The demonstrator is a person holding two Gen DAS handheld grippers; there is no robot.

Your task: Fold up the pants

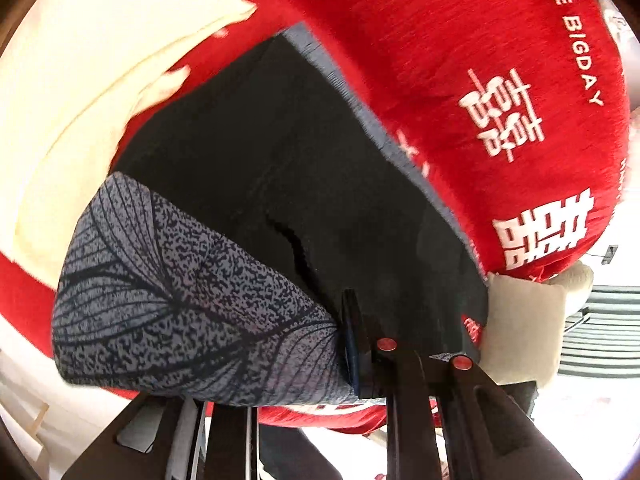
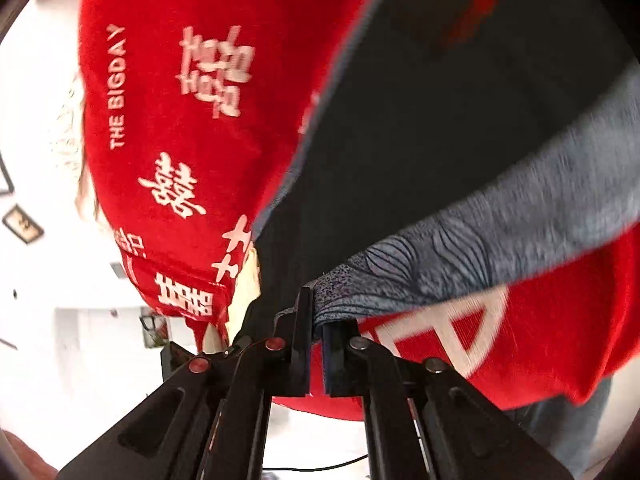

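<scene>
Pants (image 1: 248, 184): soft, light, limp knit. Left claw (image 1: 360, 344), right claw (image 2: 316, 344) each clenched on patterned hem at 6 o'clock; hold the corners.

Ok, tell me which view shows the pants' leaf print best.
Left wrist. There the leaf print is sharp and fills a wide fold beside the left gripper. In the right wrist view it is mostly motion-blurred, crisp only near the right gripper.
</scene>
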